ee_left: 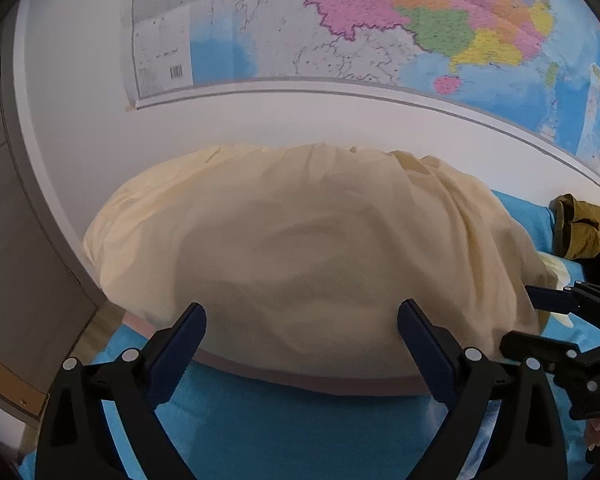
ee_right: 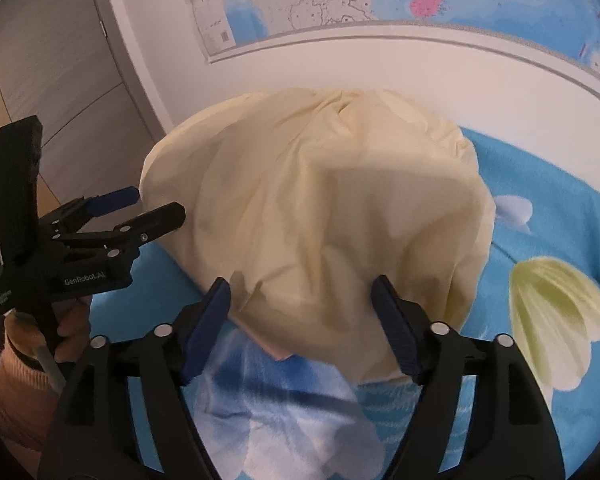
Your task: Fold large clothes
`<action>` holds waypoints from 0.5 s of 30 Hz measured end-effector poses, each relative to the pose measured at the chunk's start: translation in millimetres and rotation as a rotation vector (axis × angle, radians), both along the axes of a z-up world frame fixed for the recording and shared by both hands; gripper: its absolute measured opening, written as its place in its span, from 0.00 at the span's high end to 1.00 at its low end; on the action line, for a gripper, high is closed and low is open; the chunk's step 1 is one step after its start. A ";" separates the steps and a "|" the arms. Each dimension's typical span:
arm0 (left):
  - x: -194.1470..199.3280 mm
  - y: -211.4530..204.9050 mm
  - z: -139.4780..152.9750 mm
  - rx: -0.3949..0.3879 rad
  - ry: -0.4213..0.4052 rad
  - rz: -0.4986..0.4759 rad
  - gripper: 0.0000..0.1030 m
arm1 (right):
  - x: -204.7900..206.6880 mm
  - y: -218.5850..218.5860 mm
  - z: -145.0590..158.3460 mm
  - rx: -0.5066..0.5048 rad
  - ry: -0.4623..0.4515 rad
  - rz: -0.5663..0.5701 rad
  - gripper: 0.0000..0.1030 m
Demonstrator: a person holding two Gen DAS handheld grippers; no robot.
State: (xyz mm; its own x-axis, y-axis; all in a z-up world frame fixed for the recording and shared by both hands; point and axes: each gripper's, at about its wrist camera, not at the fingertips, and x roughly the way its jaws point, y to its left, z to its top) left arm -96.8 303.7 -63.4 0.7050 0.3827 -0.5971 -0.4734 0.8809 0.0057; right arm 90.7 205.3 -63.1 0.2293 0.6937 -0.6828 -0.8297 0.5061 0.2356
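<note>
So the big cream-coloured garment point(ee_left: 300, 248) was lying in a rounded, folded heap on the bed, on top of a blue floral bedsheet point(ee_right: 559, 216), pushed up toward the far side where the white wall point(ee_left: 300, 120) ran. A large colourful map point(ee_left: 379, 20) hung on that wall above it.

The left gripper point(ee_left: 301, 320) was spread wide with nothing between its blue pads point(ee_left: 192, 332); the cloth sat just beyond the tips and the pads weren't pressing on it. In the right wrist view, the same tool showed up at the left edge point(ee_right: 156, 208), held by a hand point(ee_right: 66, 328) in a pinkish sleeve point(ee_right: 16, 376), tips just beside the left edge of the heap.

The right gripper point(ee_right: 300, 300) was released too, jaws apart over the near edge of the cream garment. A bit of the fabric's near hem lay between the fingers point(ee_right: 391, 320), but they weren't clamping it as far as anyone could see. In the left wrist view it poked in from the right point(ee_left: 547, 320), near the right side of the heap.

Far right on the bed, well apart from the cream pile, there was a crumpled olive-brown garment point(ee_left: 583, 232). A grey cabinet point(ee_left: 16, 240) stood off to the left beyond the bed.
</note>
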 end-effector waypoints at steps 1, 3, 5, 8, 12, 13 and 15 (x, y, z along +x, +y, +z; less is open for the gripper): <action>-1.7 -3.2 0.8 0.002 0.001 0.003 0.07 | -2.5 -1.4 0.3 0.002 -0.003 0.002 0.26; -6.0 -11.2 2.8 0.013 -0.001 0.010 0.07 | -9.8 -6.3 1.6 0.019 -0.010 0.006 0.21; -11.7 -19.1 5.2 0.025 -0.004 0.024 0.07 | -15.4 -11.7 2.9 0.041 -0.012 -0.001 0.17; -19.7 -29.8 7.1 0.023 -0.017 0.033 0.07 | -26.1 -19.6 4.2 0.053 -0.044 -0.018 0.10; -31.1 -44.7 5.9 0.005 -0.020 0.053 0.07 | -44.1 -31.4 2.1 0.054 -0.096 -0.036 0.06; -32.7 -46.7 5.3 -0.006 -0.018 0.056 0.07 | -47.8 -33.6 1.0 0.052 -0.102 -0.039 0.06; -37.8 -52.3 2.0 -0.027 -0.014 0.064 0.07 | -53.4 -37.6 -1.4 0.043 -0.111 -0.043 0.06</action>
